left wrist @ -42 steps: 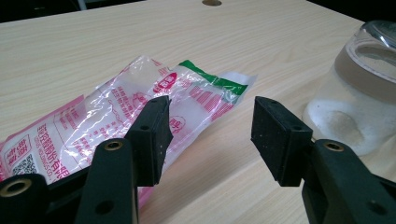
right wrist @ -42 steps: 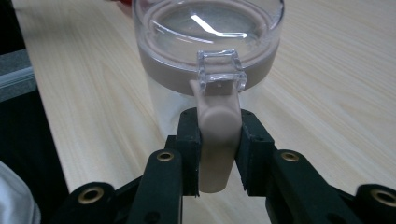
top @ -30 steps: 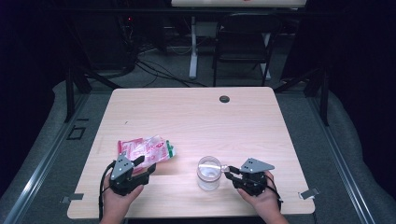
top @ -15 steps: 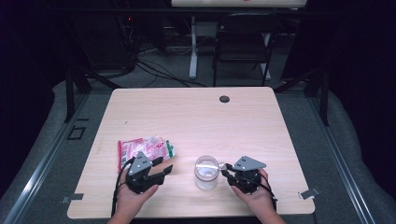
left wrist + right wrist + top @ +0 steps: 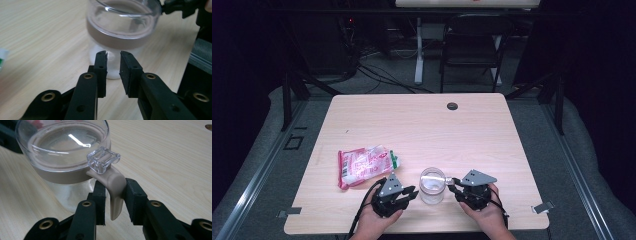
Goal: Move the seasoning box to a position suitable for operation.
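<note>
Clear glass jar stands on tabletop; right gripper fingers clamp its tan latch; left gripper fingers narrow, empty.

Snack packet print blurred; nothing legible.

High view looks down over the table — both gripper views sit close, sharing the jar.
</note>
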Available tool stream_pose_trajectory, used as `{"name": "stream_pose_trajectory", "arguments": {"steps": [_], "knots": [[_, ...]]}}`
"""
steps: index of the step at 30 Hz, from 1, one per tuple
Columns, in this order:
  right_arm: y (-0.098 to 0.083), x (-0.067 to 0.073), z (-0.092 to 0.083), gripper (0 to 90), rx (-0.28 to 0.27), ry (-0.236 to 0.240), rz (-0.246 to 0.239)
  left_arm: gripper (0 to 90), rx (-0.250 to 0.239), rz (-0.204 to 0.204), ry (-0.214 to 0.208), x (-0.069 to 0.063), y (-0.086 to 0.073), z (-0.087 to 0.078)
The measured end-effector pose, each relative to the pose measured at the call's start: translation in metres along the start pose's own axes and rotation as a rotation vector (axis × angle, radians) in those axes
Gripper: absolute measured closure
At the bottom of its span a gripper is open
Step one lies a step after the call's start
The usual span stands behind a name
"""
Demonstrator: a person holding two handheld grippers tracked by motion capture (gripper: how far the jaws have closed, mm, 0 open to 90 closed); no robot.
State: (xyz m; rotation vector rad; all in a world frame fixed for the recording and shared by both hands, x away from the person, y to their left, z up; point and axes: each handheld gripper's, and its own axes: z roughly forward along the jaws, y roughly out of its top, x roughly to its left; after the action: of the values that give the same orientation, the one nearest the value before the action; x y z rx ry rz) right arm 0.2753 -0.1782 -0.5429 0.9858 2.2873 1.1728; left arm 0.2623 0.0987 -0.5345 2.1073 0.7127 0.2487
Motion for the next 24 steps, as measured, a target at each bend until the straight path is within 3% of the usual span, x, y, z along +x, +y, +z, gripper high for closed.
{"name": "stream_pose_trajectory", "arguments": {"steps": [8, 12, 24], "knots": [[0.001, 0.000, 0.002, 73.0, 0.005, -0.004, -0.016, 67.4, 0.011, 0.004, -0.010, -0.002, 0.002, 0.008], [0.004, 0.001, 0.006, 73.6, 0.009, -0.004, -0.033, 67.1, 0.017, 0.017, 0.010, 0.001, 0.002, 0.007], [0.021, -0.007, 0.031, 72.8, 0.011, 0.012, -0.047, 67.0, 0.015, -0.034, 0.030, 0.021, 0.004, 0.006]]}}
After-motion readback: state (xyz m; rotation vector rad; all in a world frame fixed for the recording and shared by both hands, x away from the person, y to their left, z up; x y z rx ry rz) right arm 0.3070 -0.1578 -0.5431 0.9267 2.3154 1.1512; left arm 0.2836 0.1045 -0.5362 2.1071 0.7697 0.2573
